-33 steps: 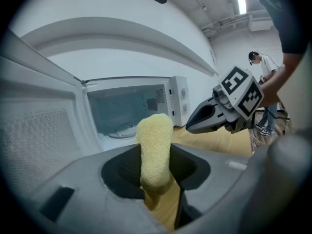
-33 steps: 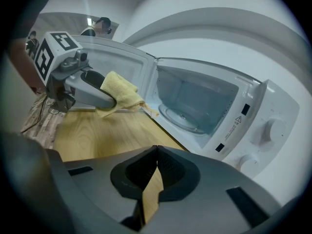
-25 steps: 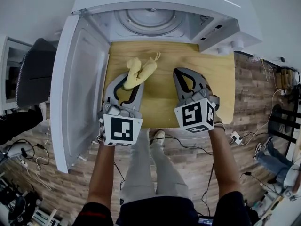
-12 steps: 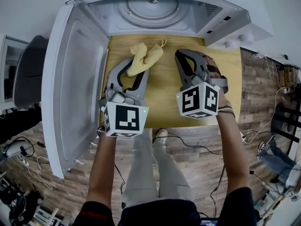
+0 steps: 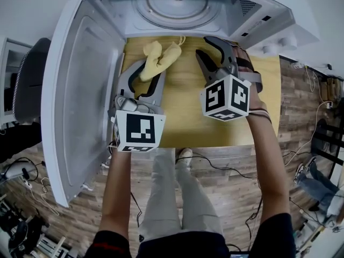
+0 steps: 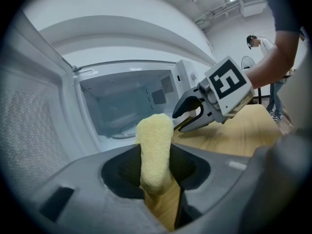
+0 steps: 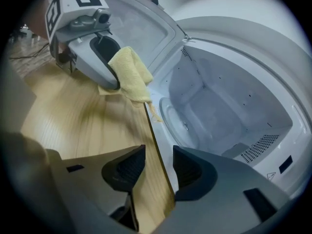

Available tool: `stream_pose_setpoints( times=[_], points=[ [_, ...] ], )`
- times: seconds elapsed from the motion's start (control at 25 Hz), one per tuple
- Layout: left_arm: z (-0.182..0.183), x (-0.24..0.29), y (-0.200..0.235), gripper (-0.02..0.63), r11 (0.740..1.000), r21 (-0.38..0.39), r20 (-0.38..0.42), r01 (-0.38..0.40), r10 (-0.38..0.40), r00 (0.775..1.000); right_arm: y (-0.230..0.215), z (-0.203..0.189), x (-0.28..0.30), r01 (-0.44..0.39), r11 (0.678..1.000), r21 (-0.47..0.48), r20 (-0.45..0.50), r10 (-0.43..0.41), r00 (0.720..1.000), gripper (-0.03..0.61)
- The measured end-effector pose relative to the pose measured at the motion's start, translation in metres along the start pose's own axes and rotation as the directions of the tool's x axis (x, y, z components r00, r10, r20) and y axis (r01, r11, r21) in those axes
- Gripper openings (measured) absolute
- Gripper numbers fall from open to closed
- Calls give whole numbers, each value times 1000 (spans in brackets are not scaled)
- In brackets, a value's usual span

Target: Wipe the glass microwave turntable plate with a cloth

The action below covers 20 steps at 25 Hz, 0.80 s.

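Observation:
The round glass turntable plate (image 5: 174,7) lies on the floor of the open microwave, and its near edge (image 7: 181,126) shows just past the table's end. My left gripper (image 5: 150,71) is shut on a folded yellow cloth (image 5: 159,59), which sticks up between the jaws (image 6: 155,145) and points at the oven's mouth. My right gripper (image 5: 206,48) is beside it to the right, close to the microwave's front. Its jaws have just been opening and stand apart with nothing between them (image 7: 158,167), aimed at the plate's rim.
The microwave door (image 5: 86,90) hangs open far to the left, beside my left gripper. The wooden table (image 5: 183,117) runs up to the oven's front. The control panel with knobs (image 5: 273,46) is on the right. A person stands in the background (image 6: 263,45).
Both grippers have moved forward toward the microwave's mouth, the cloth going with the left one. The right gripper rolled and its jaws parted from shut to open.

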<state>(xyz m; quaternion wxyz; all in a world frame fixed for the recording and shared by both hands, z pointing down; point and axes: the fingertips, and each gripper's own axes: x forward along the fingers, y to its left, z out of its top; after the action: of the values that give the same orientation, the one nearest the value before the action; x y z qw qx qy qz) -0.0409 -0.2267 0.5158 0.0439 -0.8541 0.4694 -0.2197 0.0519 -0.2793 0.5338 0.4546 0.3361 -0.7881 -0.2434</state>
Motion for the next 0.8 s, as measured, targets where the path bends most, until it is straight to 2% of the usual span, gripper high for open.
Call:
stream_pose_setpoints(
  times=[0.24, 0.52, 0.8],
  points=[
    [2, 4, 2, 135, 1000, 30, 8, -8, 8, 1000, -12, 4, 19, 34, 997, -66, -33, -36, 999, 260],
    [-1, 8, 5, 135, 999, 39, 7, -14, 14, 1000, -11, 5, 33, 36, 993, -112, -42, -41, 998, 285],
    [-1, 10, 6, 135, 999, 46, 11, -19, 19, 1000, -13, 3, 42, 49, 993, -104, -47, -54, 997, 288]
  ],
)
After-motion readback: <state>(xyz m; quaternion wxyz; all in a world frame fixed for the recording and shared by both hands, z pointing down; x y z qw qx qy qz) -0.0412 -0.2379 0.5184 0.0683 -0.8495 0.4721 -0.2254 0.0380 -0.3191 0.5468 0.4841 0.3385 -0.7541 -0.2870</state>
